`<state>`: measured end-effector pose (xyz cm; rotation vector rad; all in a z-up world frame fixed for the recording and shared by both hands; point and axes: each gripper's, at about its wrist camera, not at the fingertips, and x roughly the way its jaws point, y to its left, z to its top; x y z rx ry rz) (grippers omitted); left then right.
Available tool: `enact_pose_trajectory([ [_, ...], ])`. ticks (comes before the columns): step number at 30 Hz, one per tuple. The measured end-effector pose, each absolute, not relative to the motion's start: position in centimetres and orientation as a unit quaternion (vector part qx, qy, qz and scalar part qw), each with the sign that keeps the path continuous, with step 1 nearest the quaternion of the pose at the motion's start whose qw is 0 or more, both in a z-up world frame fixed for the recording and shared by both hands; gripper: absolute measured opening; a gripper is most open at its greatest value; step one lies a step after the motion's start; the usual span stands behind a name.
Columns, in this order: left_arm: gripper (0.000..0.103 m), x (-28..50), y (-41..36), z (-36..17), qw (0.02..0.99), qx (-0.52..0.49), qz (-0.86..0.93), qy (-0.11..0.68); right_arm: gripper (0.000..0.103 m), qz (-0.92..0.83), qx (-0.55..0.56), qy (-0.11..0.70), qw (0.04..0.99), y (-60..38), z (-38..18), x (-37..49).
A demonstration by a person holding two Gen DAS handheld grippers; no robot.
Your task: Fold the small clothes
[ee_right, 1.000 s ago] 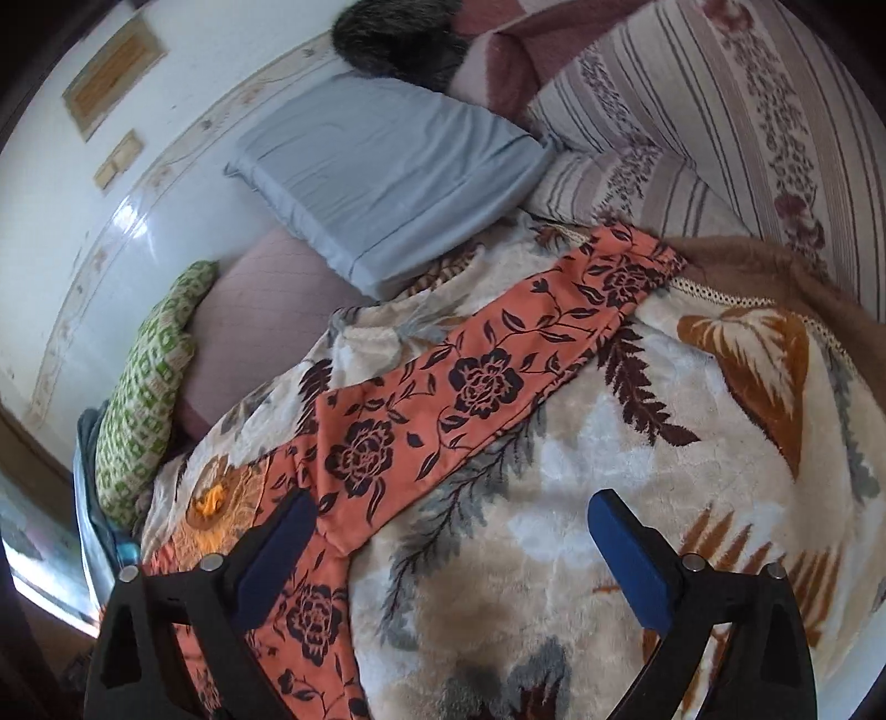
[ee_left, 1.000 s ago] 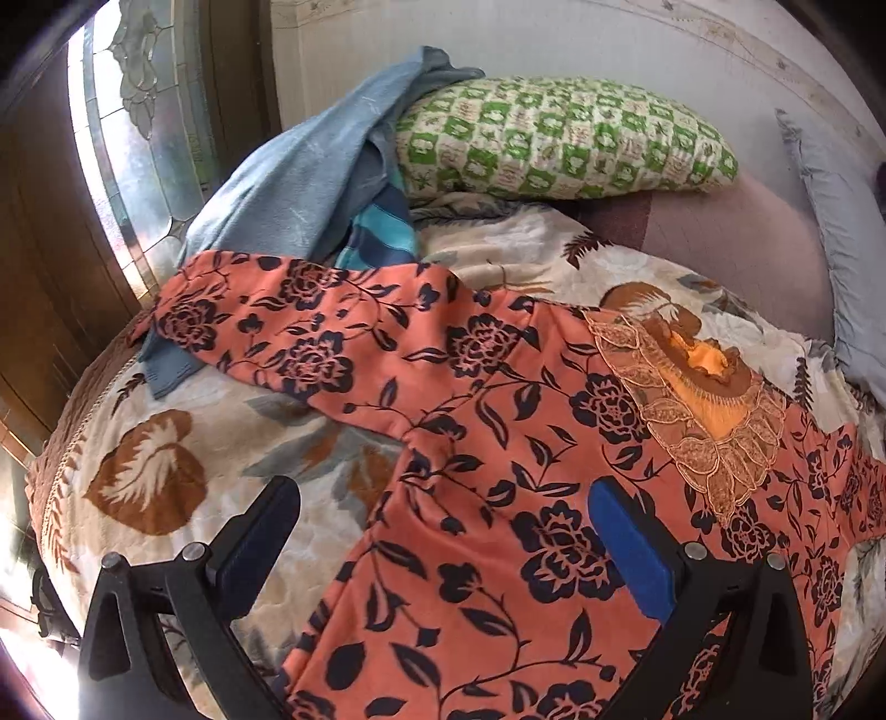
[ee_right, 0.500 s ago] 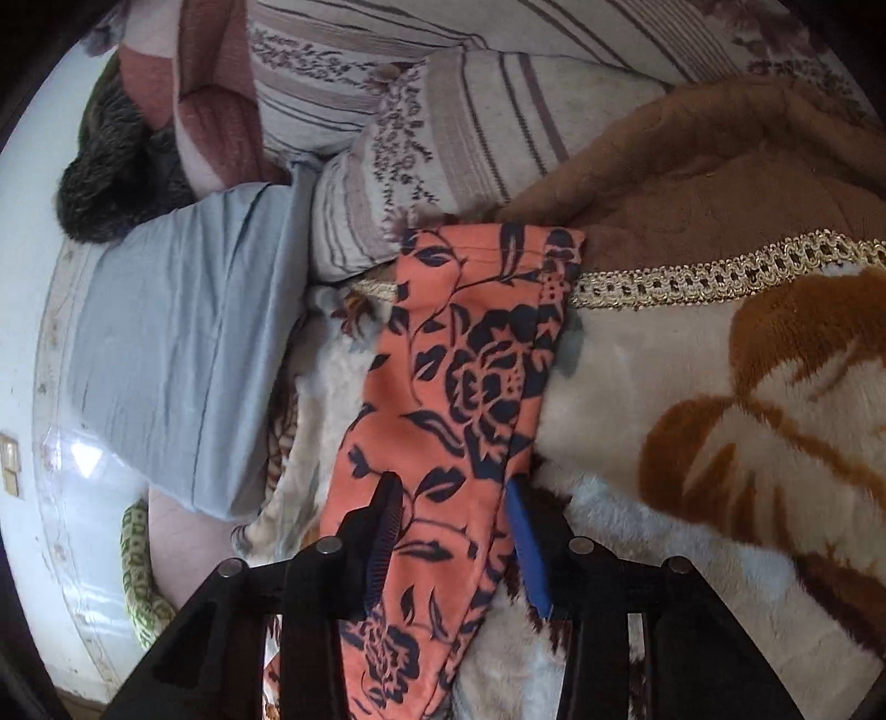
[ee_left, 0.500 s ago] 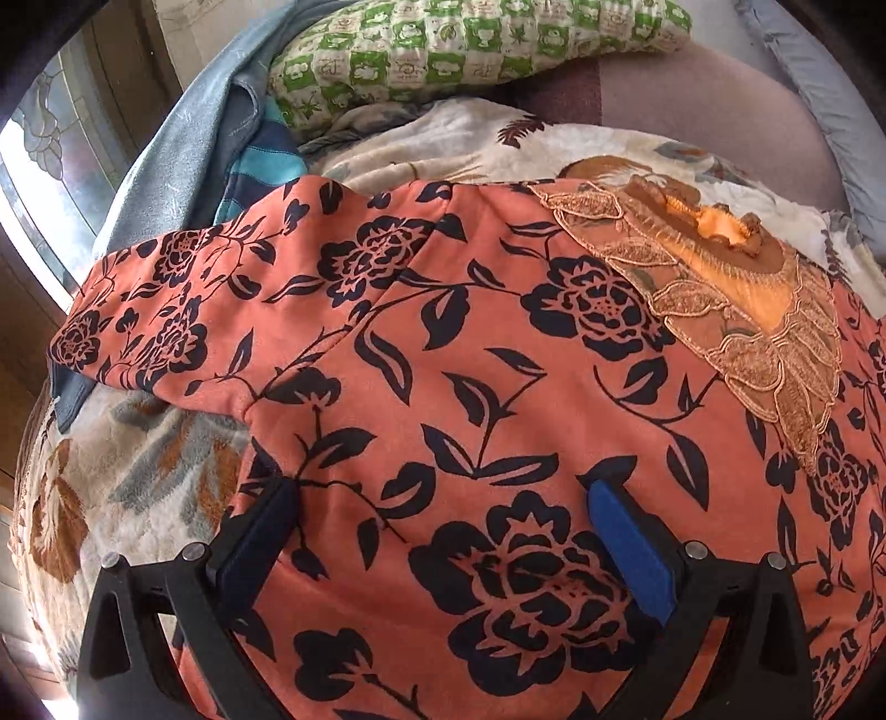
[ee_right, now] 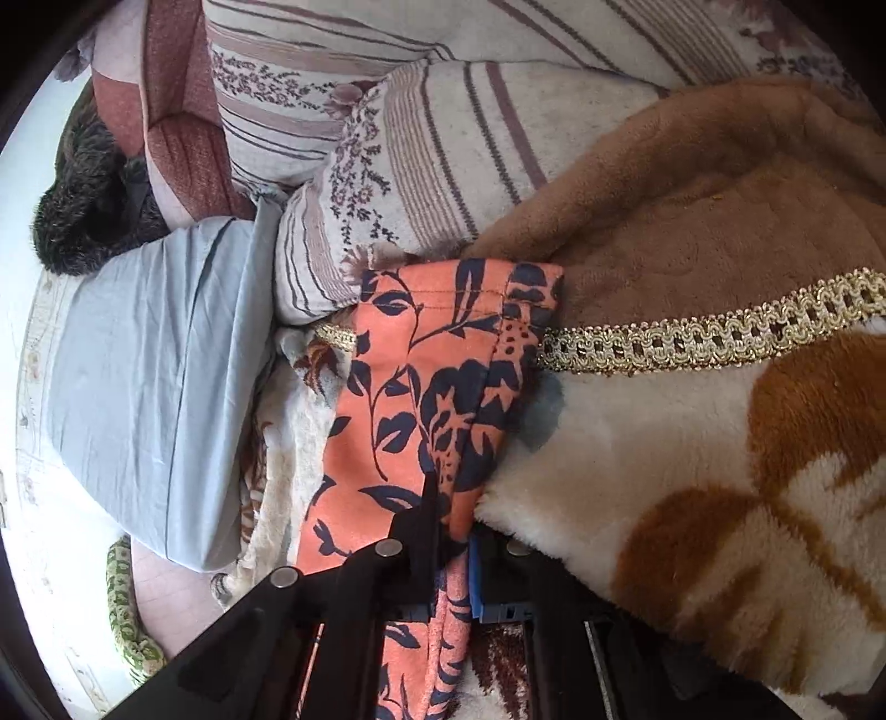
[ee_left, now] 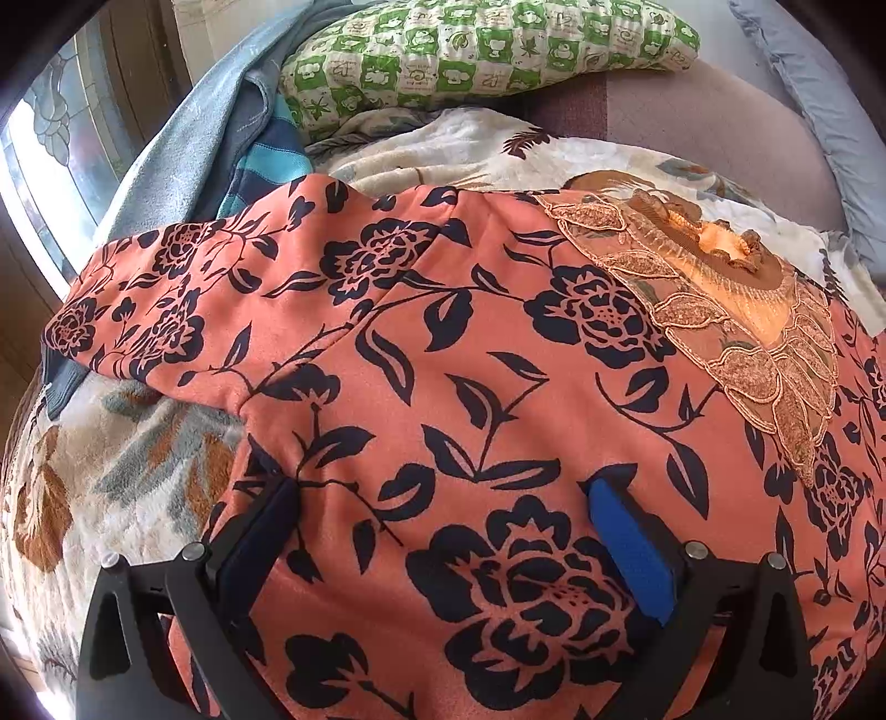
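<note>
Garment: an orange top with dark floral print (ee_left: pixel 443 343) is being shown spread flat on a plush leaf-patterned blanket (ee_left: pixel 127 465) on a bed.

Left wrist view
- Left gripper (ee_left: pixel 443 526): it is being held with its jaws wide apart, nothing between them; the dark pad (ee_left: pixel 260 531) and the blue pad (ee_left: pixel 626 548) are being rested low over the body of the top, though contact cannot be confirmed.
- Direction of the cloth: the body is being seen running straight ahead of the gripper towards the embroidered neckline (ee_left: pixel 736 310), which lies ahead and to the right.
- Left sleeve (ee_left: pixel 166 299): it is being shown stretched out to the left, across the gripper's line of sight, its cuff near a blue-grey cloth (ee_left: pixel 183 155) below the green checked pillow (ee_left: pixel 487 50).

Right wrist view
- Right gripper (ee_right: pixel 451 531): it is being kept clenched on the lower edge of the right sleeve (ee_right: pixel 421 387), a fold of cloth being pinched between the pads.
- Long axis: the sleeve is being seen running directly away from the gripper, its stitched cuff (ee_right: pixel 459 288) lying at the far end against the striped pillow (ee_right: pixel 443 166) and a brown blanket edge with gold trim (ee_right: pixel 709 332).
- Neighbours: a grey pillow (ee_right: pixel 149 360) is being seen just left of the sleeve.

Judgement
- Nearer hand: the right sleeve is already being gripped by the right hand, so an inward fold probably means carrying it back along its own length, over the body beneath the left gripper.
</note>
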<state>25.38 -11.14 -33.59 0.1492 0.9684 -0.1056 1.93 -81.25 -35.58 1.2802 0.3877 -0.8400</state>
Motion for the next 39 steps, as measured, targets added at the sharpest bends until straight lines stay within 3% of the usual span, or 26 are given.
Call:
enact_pose_trajectory([
  [9,0.103,24.9,-8.6,-29.3,0.91,0.053,-0.042,0.409,0.005,-0.275,0.502,0.15,0.806,-73.0,-23.0,6.6],
  [13,0.103,24.5,-5.4,-27.6,0.927,0.032,-0.022,0.373,0.005,-0.218,0.446,0.17,0.852,-65.3,-17.5,11.3],
  [18,0.103,24.6,-0.6,-26.8,0.934,0.012,0.023,0.356,0.005,-0.125,0.409,0.213,0.879,-52.5,-14.6,18.5],
  [24,0.103,24.8,4.8,-26.4,0.935,-0.013,0.07,0.347,0.005,-0.039,0.382,0.281,0.879,-35.6,-17.6,27.4],
  [28,0.103,25.5,6.4,-26.7,0.931,-0.014,0.083,0.355,0.009,-0.024,0.337,0.405,0.85,-25.4,-24.8,32.4],
  [31,0.103,25.6,7.2,-26.8,0.927,-0.023,0.084,0.364,0.023,-0.015,0.204,0.508,0.837,-18.6,-30.4,34.7],
  [32,0.103,25.6,7.2,-26.8,0.927,-0.024,0.087,0.365,0.023,-0.016,0.138,0.523,0.841,-16.4,-31.5,34.9],
  [35,0.103,26.0,7.6,-26.9,0.923,-0.032,0.093,0.371,0.026,-0.024,-0.065,0.49,0.869,-10.9,-31.3,33.8],
  [39,0.103,26.3,8.4,-27.1,0.917,-0.053,0.112,0.38,0.037,0.028,-0.141,0.441,0.886,-9.1,-28.5,31.7],
])
